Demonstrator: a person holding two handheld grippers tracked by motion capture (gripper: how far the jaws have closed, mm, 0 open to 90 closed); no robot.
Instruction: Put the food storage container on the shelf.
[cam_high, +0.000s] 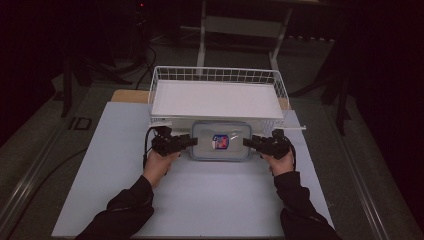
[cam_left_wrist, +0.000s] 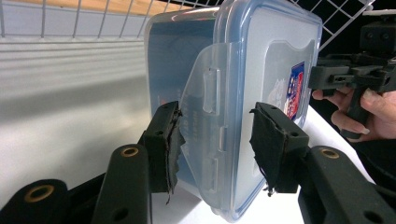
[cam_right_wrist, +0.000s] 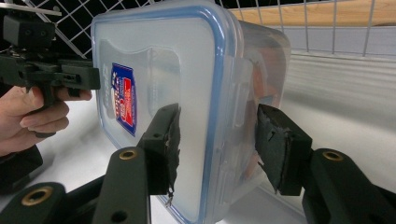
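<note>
High view, lidded box (cam_high: 220, 141) between left tool (cam_high: 192, 141), right tool (cam_high: 247, 142)

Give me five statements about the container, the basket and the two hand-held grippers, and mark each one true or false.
1. The plastic container has its lid on. True.
2. The container sits inside the wire basket. False: it is on the white table in front of the basket.
3. The left hand-held gripper has its jaws on either side of the container's end flap. True.
4. The right hand-held gripper is clamped tight on the container. False: its jaws are open, with gaps to the container.
5. The lid carries a red and blue label. True.
</note>
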